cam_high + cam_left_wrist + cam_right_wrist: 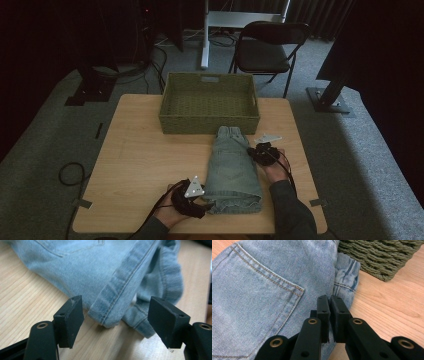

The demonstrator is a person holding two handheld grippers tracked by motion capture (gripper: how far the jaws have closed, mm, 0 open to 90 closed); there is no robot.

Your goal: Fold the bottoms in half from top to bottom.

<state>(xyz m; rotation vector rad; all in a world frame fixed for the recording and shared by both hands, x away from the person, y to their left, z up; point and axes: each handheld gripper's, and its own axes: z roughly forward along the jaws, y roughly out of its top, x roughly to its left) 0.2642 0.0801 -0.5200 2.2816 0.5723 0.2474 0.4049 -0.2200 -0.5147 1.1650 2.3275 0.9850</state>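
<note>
Dim carpeted floor and a dark folding chair [267,47] sit behind a pale wooden table [135,160], where a green woven basket [209,104] stands at the far edge. Folded light-blue jeans [233,170] lie flat on the tabletop just in front of the basket, their waistband end almost touching its near wall. The left gripper [200,200] rests at the near left corner of the denim; its jaws stand wide apart, a folded hem [112,312] lying on the wood between them, and neither pad presses on the cloth. The right gripper [257,150] sits at the right side of the jeans, close to the back pocket [262,297], its jaws closed nearly together at the cloth's edge; whether any denim is pinched between them I cannot tell.
</note>
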